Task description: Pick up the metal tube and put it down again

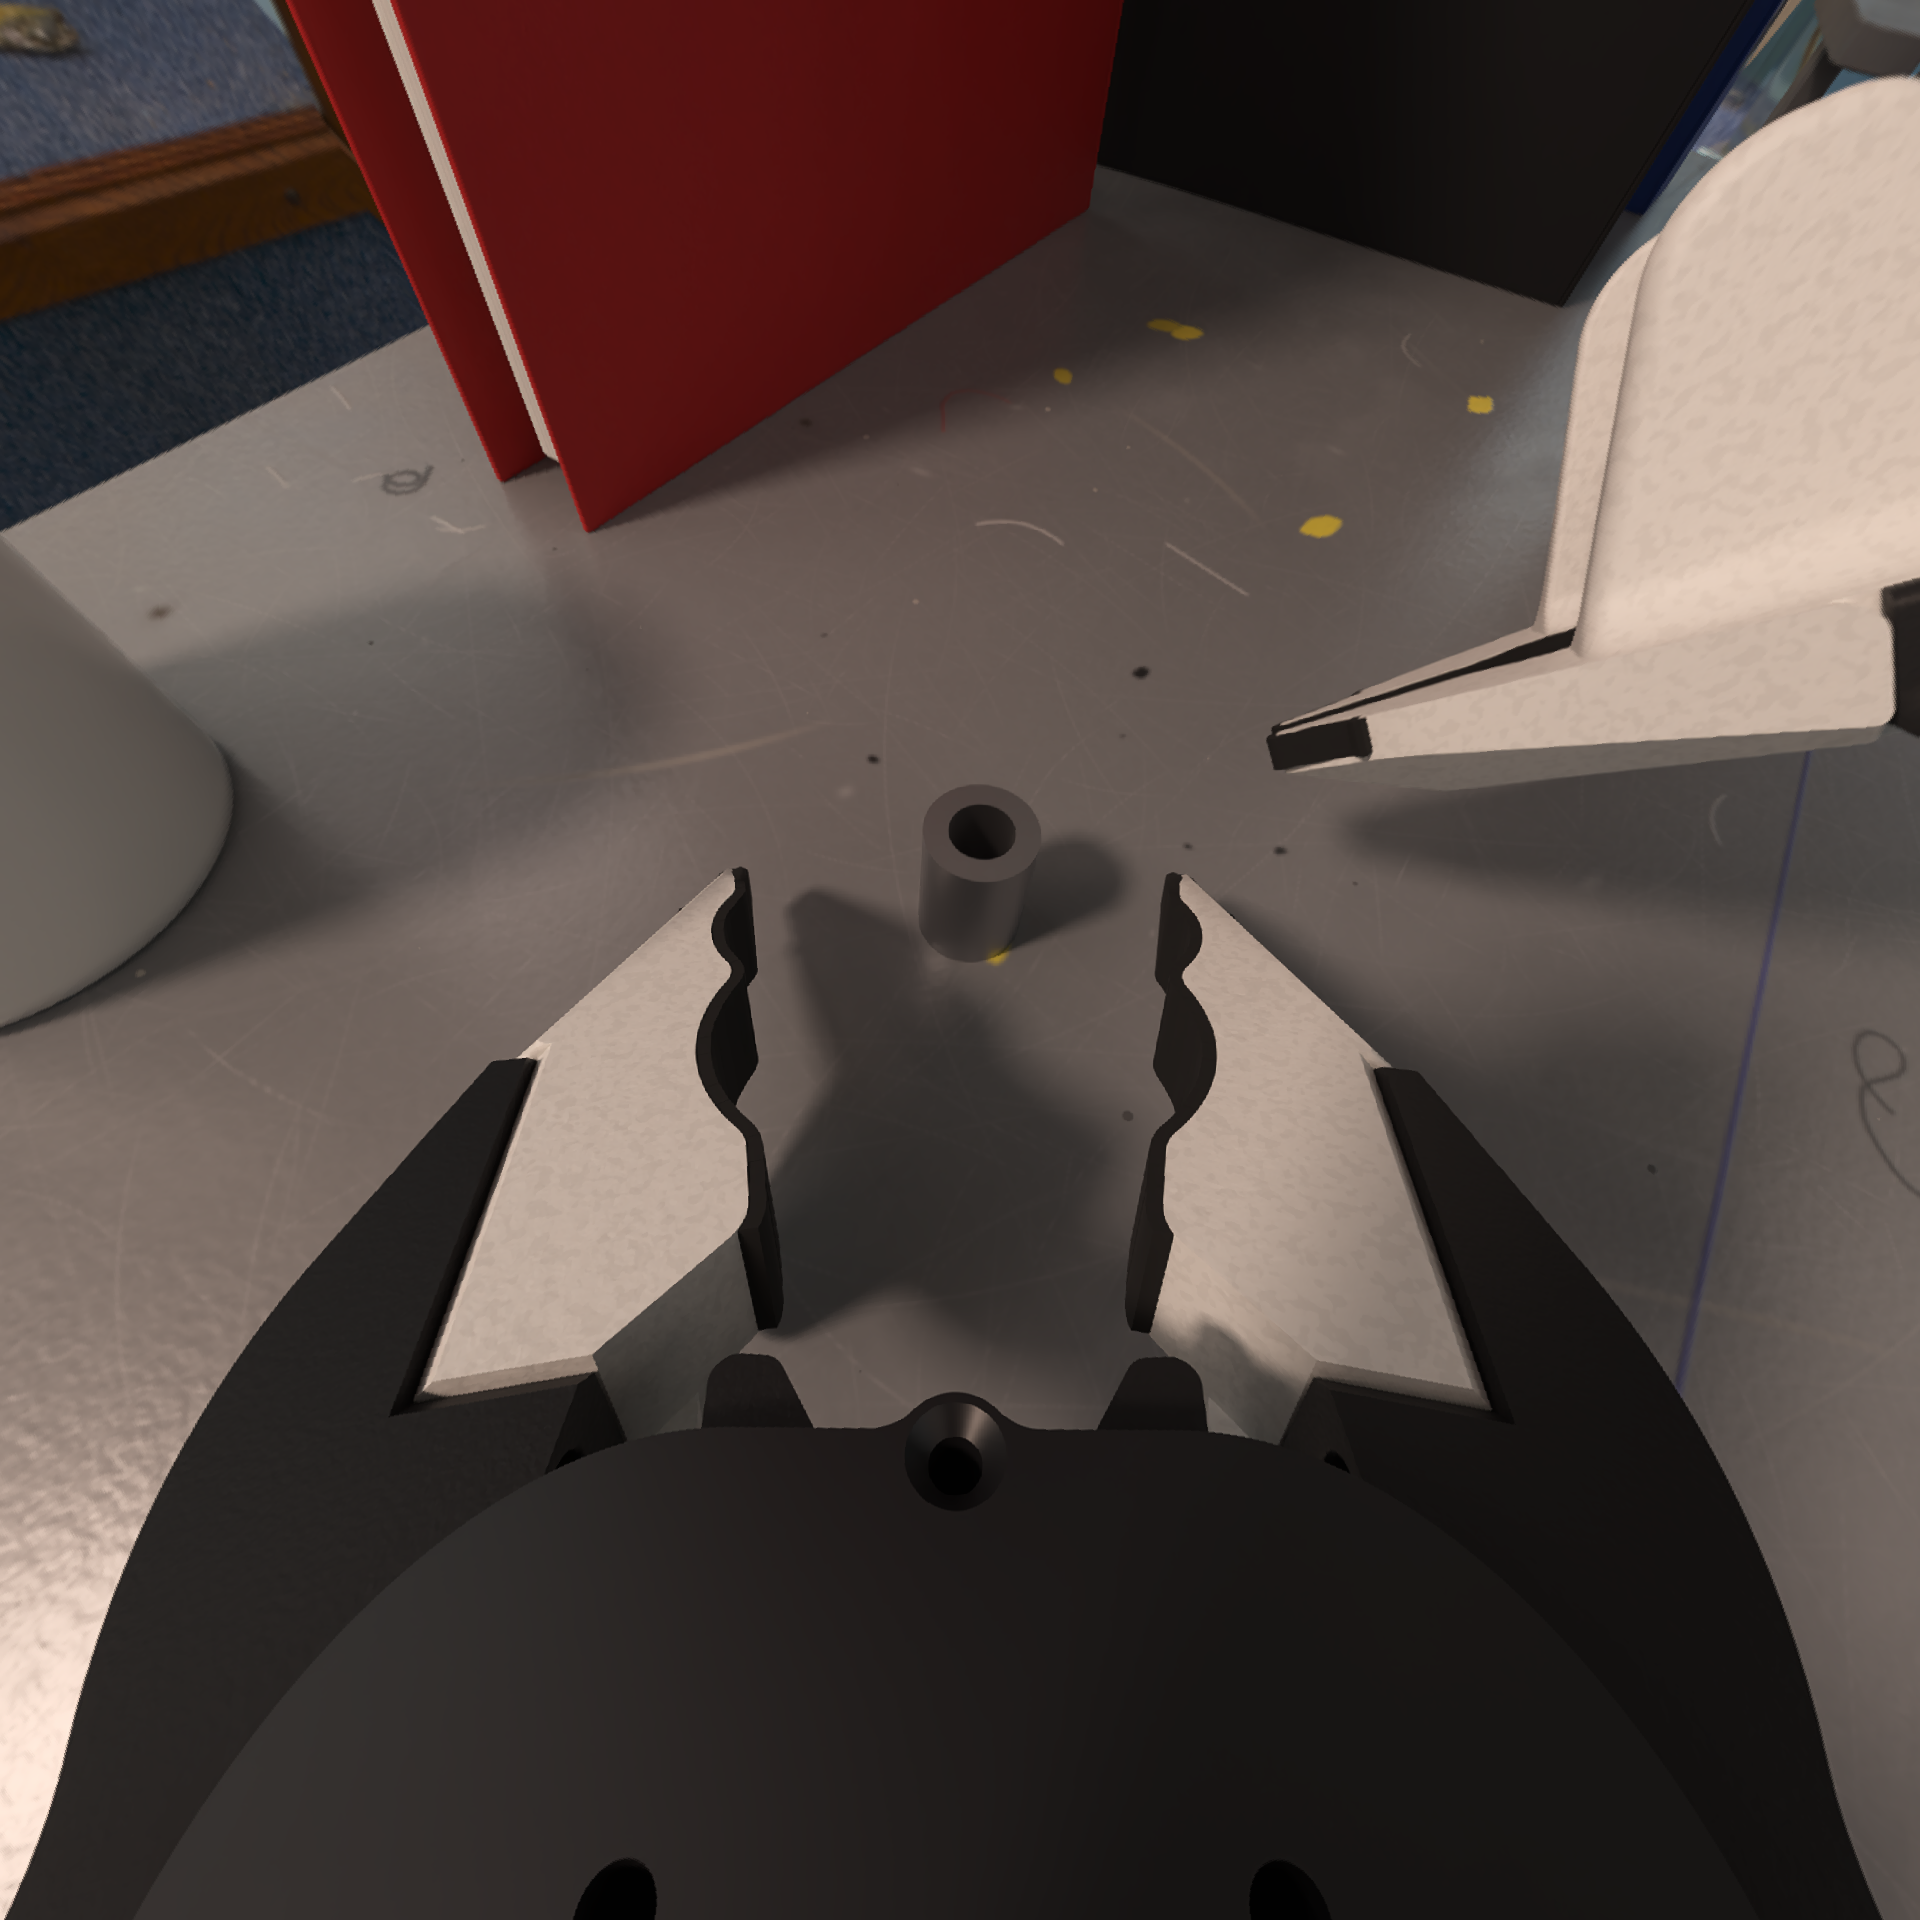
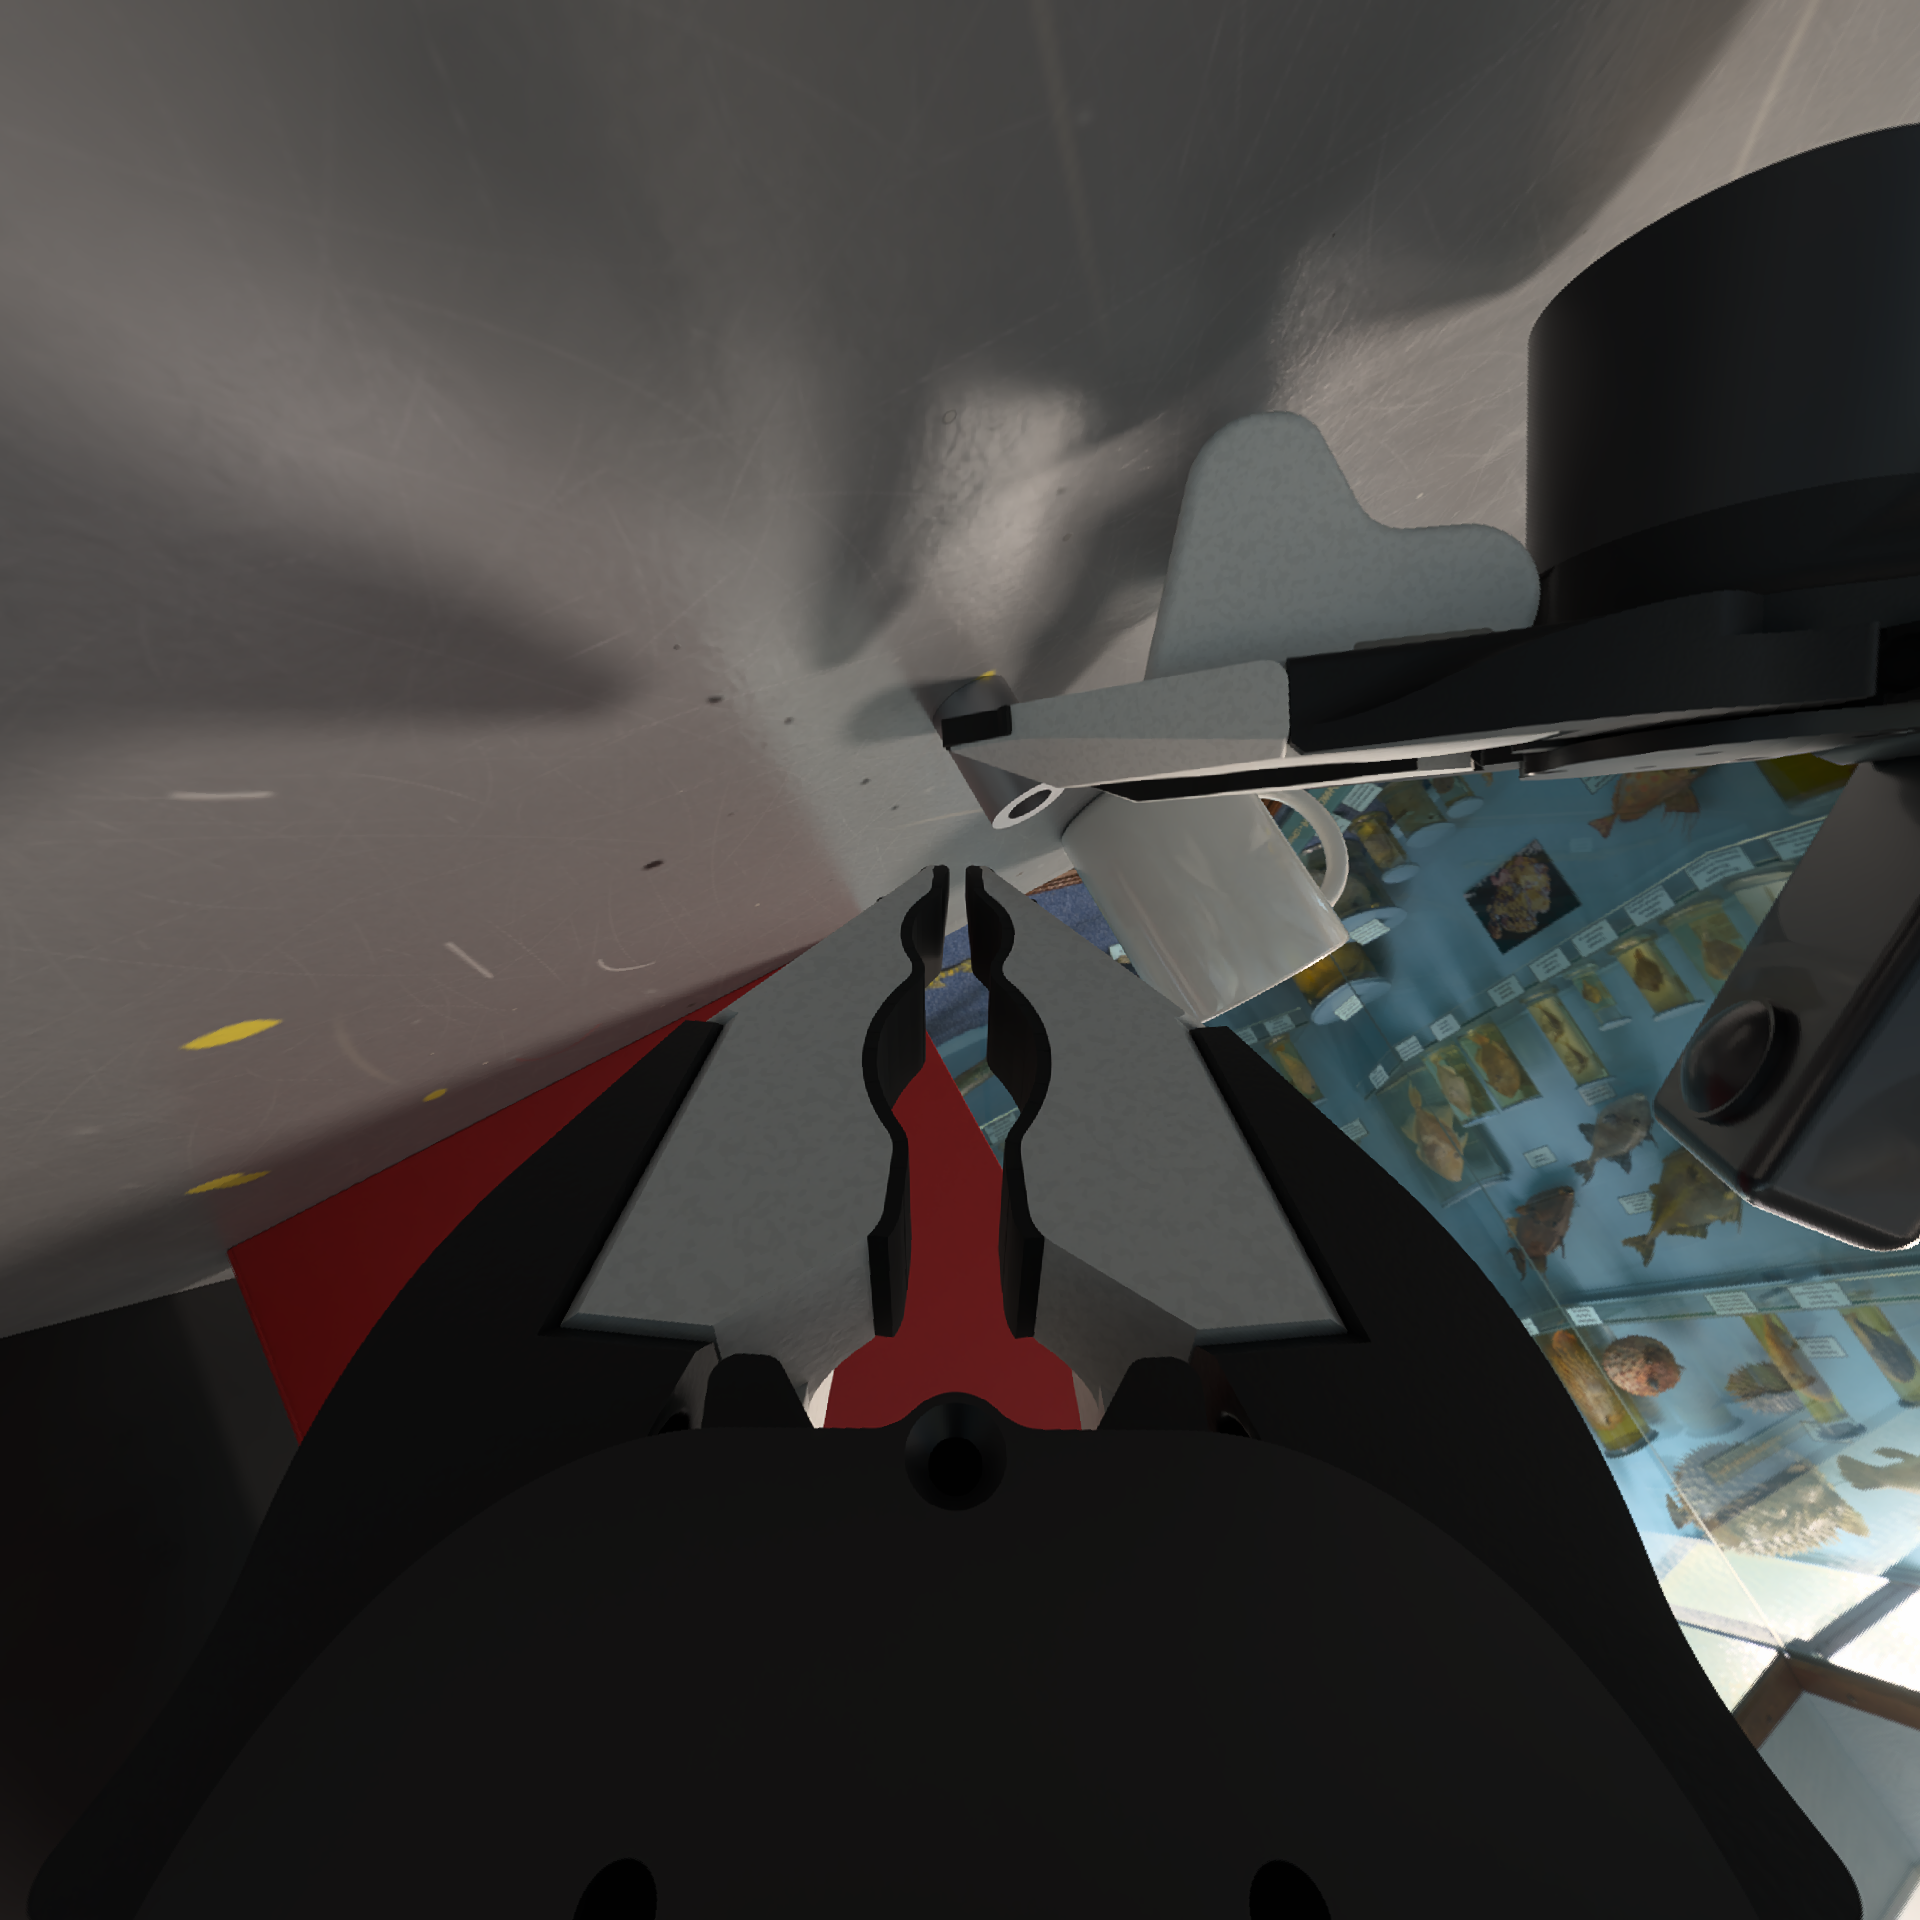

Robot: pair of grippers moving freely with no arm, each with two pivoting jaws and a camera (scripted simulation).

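The metal tube (image 1: 982,888) is a short grey cylinder standing upright on the grey table (image 1: 416,727). My left gripper (image 1: 958,885) is open and empty, and the tube stands in the gap by its fingertips, touching neither finger. My right gripper (image 2: 956,878) is shut and empty. It also shows in the left wrist view (image 1: 1314,743), hovering to the right of and beyond the tube, tips pointing left. In the right wrist view the tube (image 2: 1013,798) shows by a left finger (image 2: 1143,717).
A red book (image 1: 727,260) stands upright behind the tube, with a black box (image 1: 1403,125) to its right. A white mug (image 1: 83,831) stands at the left and also shows in the right wrist view (image 2: 1195,914). The table's edge runs at far left.
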